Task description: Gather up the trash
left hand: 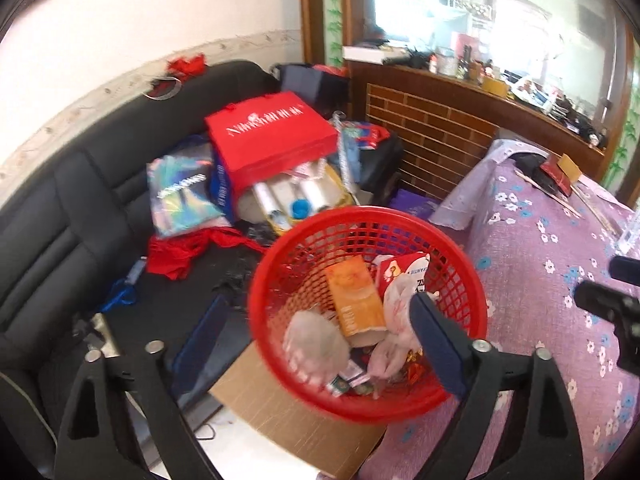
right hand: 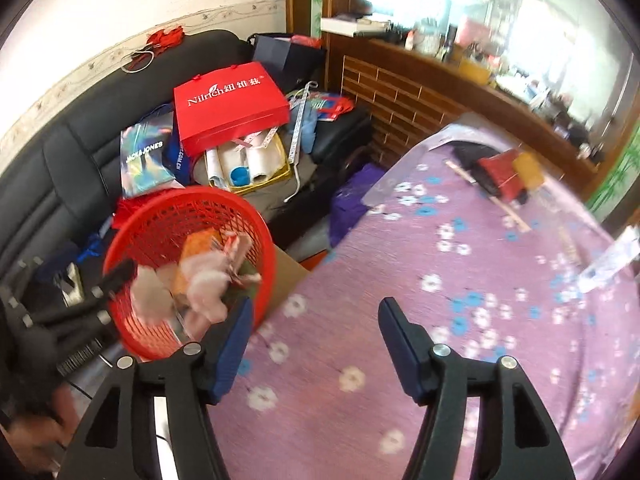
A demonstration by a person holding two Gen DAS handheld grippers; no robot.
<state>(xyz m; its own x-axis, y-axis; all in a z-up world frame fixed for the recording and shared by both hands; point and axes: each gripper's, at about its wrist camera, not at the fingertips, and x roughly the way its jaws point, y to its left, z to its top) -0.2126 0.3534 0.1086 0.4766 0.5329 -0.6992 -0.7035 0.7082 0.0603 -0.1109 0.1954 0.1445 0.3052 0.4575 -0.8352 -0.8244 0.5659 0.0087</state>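
Left wrist view has the left claw (left hand: 316, 320) nearest, its two blue-padded fingers spread wide with nothing gripped; one finger hangs over the black seat, the other sits over the inside of the round red plastic mesh basket (left hand: 460, 280). That one basket stands between the black leather sofa (left hand: 60, 216) and the bed with the purple flowered cover (left hand: 560, 240), and under it lies one flat brown cardboard sheet (left hand: 288, 412). Inside it lie the collected scraps: one orange cardboard box (left hand: 356, 300), one red-and-white printed packet (left hand: 400, 270), pale crumpled plastic bags (left hand: 316, 340) and small wrappers at the bottom, too jumbled to count.

Right wrist view shows the right claw (right hand: 316, 332) also parted, nothing between its two blue pads, hovering over the bed cover beside the basket's rim. At the left edge the other tool's black frame shows, with a blurred hand (right hand: 32, 432) below it.

Farther off, the sofa seat carries one red paper gift bag with white lettering (right hand: 230, 106), one iridescent shopping bag (right hand: 144, 156), one yellow-rimmed tray holding white rolls (right hand: 248, 164), about three of them, with a blue cap, and red cloth (left hand: 180, 252). Behind stands one wooden slatted headboard (right hand: 392, 108) with a cluttered shelf; on the far bed lie a black pouch, a red packet (right hand: 502, 174) and a yellow one (right hand: 528, 170).
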